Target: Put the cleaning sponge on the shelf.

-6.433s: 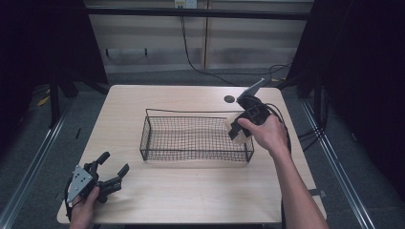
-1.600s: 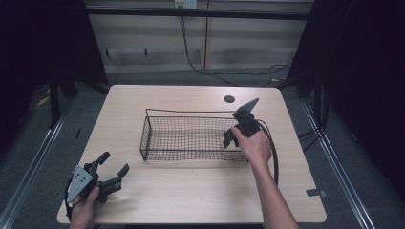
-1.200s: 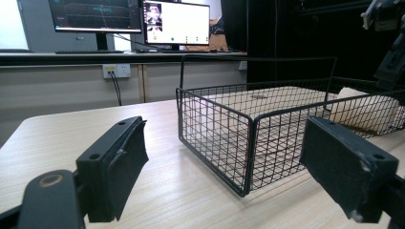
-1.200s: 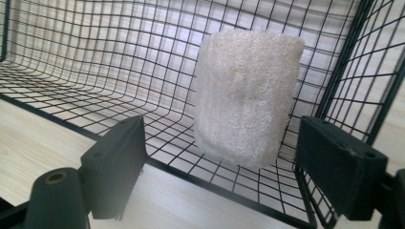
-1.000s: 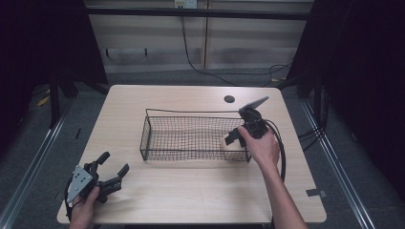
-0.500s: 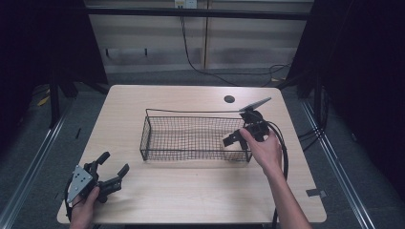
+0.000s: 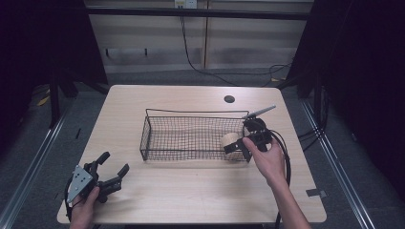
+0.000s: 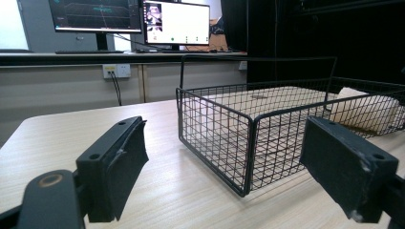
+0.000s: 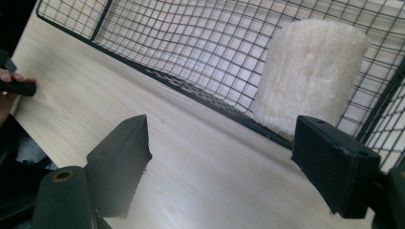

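A black wire basket [image 7: 191,112] stands in the middle of the table. A cream fluffy roll [image 7: 232,140] stands upright inside its right end, against the mesh. My right gripper [image 7: 238,150] is just outside the basket's front right corner, open, apart from the roll [image 9: 308,71]. Its jaws have just been closing a little, with nothing between them. My left gripper [image 7: 113,163] rests at the table's front left in a hand, open and empty, pointing at the basket [image 8: 215,133] with the roll [image 8: 367,112] at its far end.
A round cable hole [image 7: 229,99] lies in the tabletop behind the basket. The right gripper's cable [image 7: 285,152] loops at the table's right side. Monitors [image 8: 143,21] stand on a bench beyond the table. Bare wood [image 7: 191,186] stretches in front of the basket.
The right hand has shifted a little toward the near right corner of the basket, and the cream roll now shows inside the mesh. The left gripper has kept still.
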`<state>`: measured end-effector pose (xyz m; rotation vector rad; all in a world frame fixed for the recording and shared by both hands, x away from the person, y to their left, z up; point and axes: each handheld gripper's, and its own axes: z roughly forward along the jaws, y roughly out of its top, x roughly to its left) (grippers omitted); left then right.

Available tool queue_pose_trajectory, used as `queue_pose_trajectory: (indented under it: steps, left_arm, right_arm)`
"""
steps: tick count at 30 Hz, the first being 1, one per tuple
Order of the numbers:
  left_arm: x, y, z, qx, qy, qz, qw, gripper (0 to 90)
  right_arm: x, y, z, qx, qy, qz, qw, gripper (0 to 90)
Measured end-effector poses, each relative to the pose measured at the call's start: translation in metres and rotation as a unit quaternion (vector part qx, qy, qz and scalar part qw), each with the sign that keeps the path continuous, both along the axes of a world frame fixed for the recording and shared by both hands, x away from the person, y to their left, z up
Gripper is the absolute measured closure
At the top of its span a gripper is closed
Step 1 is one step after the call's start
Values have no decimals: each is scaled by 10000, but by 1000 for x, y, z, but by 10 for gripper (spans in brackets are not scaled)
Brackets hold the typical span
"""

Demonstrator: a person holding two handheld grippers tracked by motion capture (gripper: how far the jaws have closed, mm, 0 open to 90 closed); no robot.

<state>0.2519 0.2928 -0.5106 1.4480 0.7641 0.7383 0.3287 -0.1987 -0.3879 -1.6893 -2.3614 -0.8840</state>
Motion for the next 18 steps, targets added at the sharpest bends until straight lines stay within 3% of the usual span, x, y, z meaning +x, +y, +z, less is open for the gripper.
queue_pose_trajectory:
  steps: [7, 10, 12, 14, 18]
  left_arm:
    - [0, 0, 0, 9, -4, 2, 10000, 157]
    - [0, 0, 0, -6, 5, -1, 10000, 157]
    - [0, 0, 0, 10, -8, 6, 10000, 157]
    - [0, 0, 0, 10, -7, 5, 10000, 157]
    - [0, 0, 0, -4, -1, 2, 10000, 157]
  right_arm:
    - [-17, 1, -9, -169, -51, 59, 9998, 252]
    - [-25, 0, -13, -40, -81, 44, 9999, 246]
    - [-29, 0, -14, -124, -148, 34, 9998, 246]
    - [-34, -1, -16, -29, -163, 38, 9999, 245]
    - [-44, -1, -23, -72, -153, 72, 9998, 246]
